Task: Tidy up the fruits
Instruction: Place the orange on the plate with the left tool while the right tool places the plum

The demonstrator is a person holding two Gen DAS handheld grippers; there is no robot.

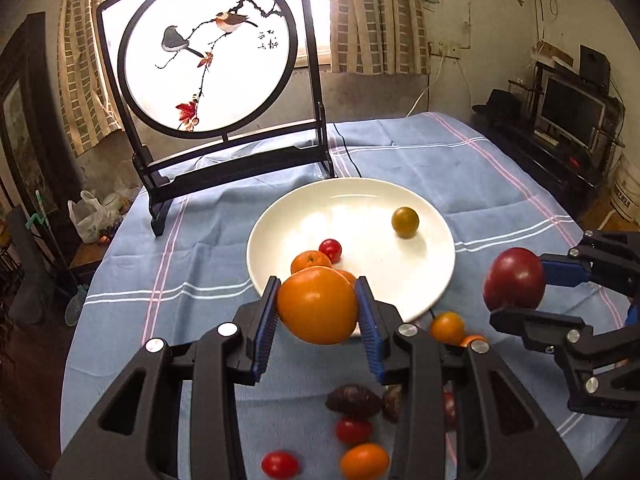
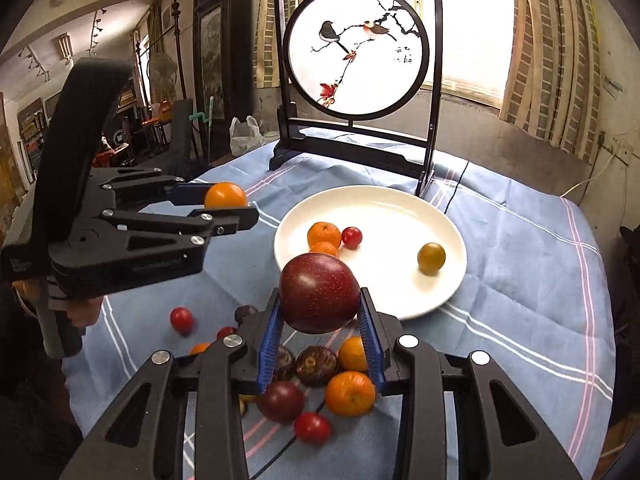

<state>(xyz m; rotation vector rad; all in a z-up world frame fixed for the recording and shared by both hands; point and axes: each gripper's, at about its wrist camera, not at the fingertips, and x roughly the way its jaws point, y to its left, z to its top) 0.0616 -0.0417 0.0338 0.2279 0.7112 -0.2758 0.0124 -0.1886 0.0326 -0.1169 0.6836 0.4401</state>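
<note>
Nearest us, the left gripper (image 1: 317, 307) pinches a round orange fruit (image 1: 317, 305); the right gripper (image 2: 320, 312) pinches a dark red plum (image 2: 319, 292). We judge both are bound for the white ceramic plate (image 2: 448, 232) ahead.

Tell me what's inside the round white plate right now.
On the round white plate: two orange tangerines, one small red tomato and one yellow-green tomato. The dark red apple in the right gripper hides the near rim.

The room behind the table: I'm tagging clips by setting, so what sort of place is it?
Probably a lived-in home room: curtained window, framed bird screen on a cloth-covered table, monitor on a cluttered stand.
</note>
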